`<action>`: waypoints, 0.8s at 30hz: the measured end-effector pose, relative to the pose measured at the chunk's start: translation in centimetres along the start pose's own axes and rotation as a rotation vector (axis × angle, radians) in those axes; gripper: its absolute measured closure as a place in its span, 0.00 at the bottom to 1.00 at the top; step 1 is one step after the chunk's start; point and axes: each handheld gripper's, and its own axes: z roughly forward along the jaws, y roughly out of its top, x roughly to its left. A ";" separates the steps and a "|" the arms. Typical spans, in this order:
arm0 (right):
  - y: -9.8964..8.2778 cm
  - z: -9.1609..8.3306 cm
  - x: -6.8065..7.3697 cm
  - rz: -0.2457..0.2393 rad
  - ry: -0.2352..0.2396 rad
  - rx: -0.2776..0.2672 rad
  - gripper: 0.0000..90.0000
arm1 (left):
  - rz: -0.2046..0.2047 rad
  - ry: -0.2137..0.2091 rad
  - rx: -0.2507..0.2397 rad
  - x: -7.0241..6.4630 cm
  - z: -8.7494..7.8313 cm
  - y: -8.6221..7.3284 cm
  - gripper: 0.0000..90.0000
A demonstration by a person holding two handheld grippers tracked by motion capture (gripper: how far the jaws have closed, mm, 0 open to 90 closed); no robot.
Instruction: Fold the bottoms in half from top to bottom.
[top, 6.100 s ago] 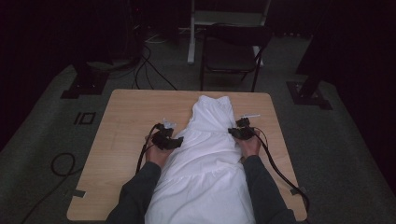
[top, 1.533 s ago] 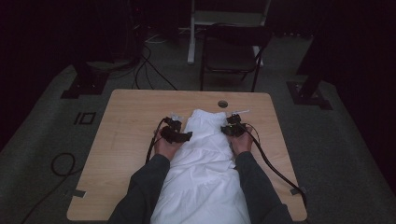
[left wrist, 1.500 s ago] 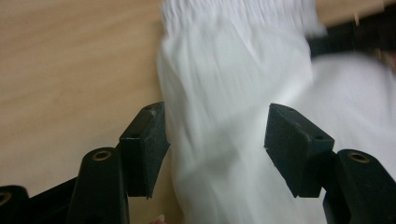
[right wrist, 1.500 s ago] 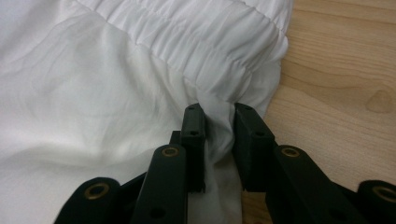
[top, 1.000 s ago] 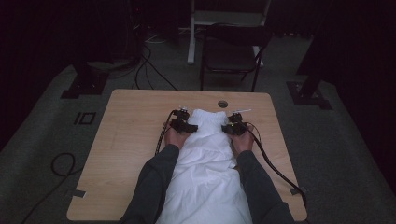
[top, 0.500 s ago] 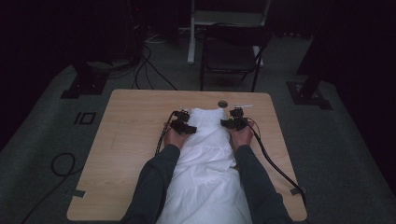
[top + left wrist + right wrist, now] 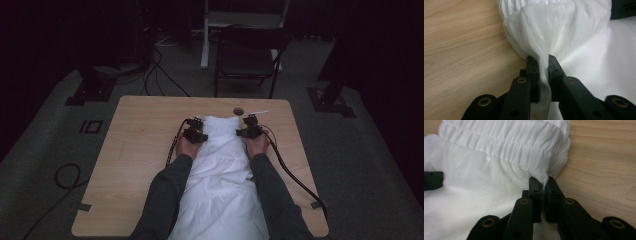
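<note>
Garment axis: your white garment [image 7: 220,170] runs lengthwise from your near counter [image 7: 135,150] edge away from you, gathered elastic band [image 7: 506,142] at the far end.
Left tongs [image 7: 543,65]: just closed, pinching a bunched fold at the band's left corner.
Right tongs [image 7: 543,185]: just closed, pinching the band's right corner.
Room: bare wood on both sides; a small round hole [image 7: 238,111], probably a grommet, lies just beyond the band.

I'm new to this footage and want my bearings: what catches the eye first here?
A white garment runs down the middle of the wooden table, bright against the dark room. At its far, gathered edge the left gripper and right gripper each pinch a fold of it, one at either side.
</note>
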 end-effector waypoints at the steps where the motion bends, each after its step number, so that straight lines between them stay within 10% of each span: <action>1: 0.2 -0.3 0.0 -0.006 0.001 -0.013 0.96 | -0.007 -0.013 -0.025 0.4 -0.5 0.3 0.94; 4: 1.3 -1.7 -0.2 0.007 0.027 -0.074 0.96 | -0.038 -0.040 -0.090 1.0 -2.0 1.1 0.94; 18: 8.6 -9.7 2.7 -0.096 0.029 -0.370 0.96 | 0.055 -0.010 -0.348 0.2 -11.6 8.4 0.93; 24: 8.9 -11.1 3.7 -0.155 0.049 -0.375 0.96 | 0.072 -0.011 -0.338 0.5 -12.4 7.7 0.93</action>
